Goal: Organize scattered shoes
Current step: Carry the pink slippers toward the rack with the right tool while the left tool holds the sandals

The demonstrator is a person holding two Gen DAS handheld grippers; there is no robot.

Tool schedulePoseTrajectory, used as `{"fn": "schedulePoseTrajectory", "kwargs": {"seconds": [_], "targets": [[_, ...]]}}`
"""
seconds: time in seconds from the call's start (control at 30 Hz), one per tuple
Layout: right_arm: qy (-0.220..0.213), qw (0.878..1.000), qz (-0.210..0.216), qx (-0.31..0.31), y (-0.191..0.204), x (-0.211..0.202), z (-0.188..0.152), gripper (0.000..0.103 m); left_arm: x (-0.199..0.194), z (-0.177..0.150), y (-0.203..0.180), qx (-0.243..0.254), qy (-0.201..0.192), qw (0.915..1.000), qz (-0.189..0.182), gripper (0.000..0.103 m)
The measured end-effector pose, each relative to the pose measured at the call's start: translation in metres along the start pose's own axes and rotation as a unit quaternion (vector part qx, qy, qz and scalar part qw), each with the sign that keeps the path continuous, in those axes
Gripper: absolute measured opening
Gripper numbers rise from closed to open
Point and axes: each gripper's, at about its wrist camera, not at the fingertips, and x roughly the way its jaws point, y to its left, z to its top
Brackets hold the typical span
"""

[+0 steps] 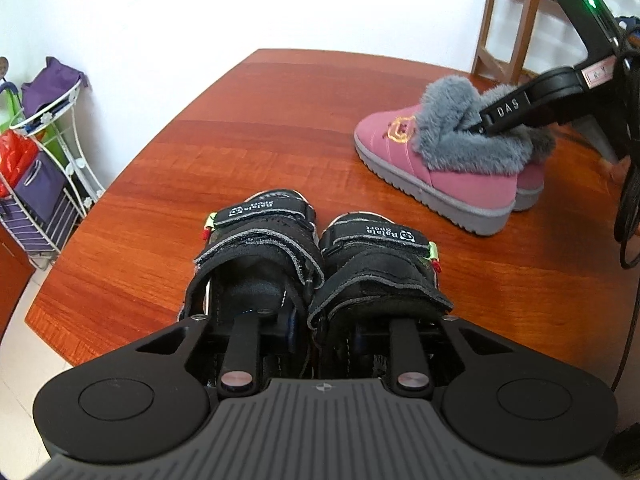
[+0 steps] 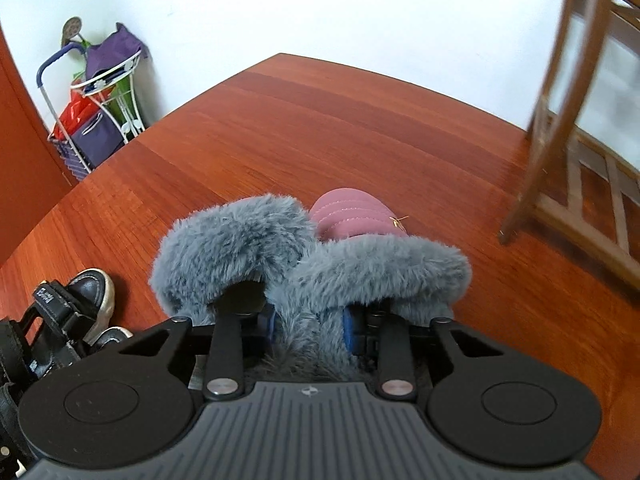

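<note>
Shoes sit in pairs on the wooden table (image 1: 280, 120). Near and left, the left gripper (image 1: 318, 320) pinches the two black sandals (image 1: 260, 240) together. To the right, the right gripper (image 2: 308, 320) squeezes the furry tops of the pink boots (image 1: 452, 152).

A home, by my reading. Polished red wood tabletop (image 1: 280, 128) set close to a plain white wall (image 1: 200, 8). Wooden chair (image 2: 580, 128) beside it. In the corner, a white wire rack (image 1: 52, 152) stuffed with purple, red and green bags (image 2: 94, 136). Children's shoes (image 1: 440, 160) about.
</note>
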Motion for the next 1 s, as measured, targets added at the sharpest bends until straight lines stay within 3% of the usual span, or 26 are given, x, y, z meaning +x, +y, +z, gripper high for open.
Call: {"fn": "schedulePoseTrajectory", "kwargs": {"seconds": [0.33, 0.63, 0.73, 0.8, 1.0], "targets": [[-0.01, 0.999, -0.017, 0.04, -0.025, -0.04, -0.037, 0.032, -0.002, 0.012, -0.019, 0.004, -0.007, 0.999, -0.044, 0.025], [-0.036, 0.992, -0.059, 0.105, -0.068, -0.093, -0.072, 0.03, -0.005, 0.026, -0.053, 0.018, -0.018, 0.9954, -0.092, 0.025], [-0.046, 0.989, -0.072, 0.123, -0.081, -0.108, -0.081, 0.025, -0.007, 0.032, -0.065, 0.025, -0.023, 0.9937, -0.107, 0.024], [-0.051, 0.986, -0.084, 0.132, -0.091, -0.118, -0.086, 0.008, -0.006, 0.038, -0.079, 0.033, -0.025, 0.9922, -0.117, 0.024], [-0.044, 0.984, -0.089, 0.147, -0.121, -0.135, -0.099, 0.006, 0.001, 0.042, -0.103, 0.039, -0.018, 0.9907, -0.129, 0.024]]}}
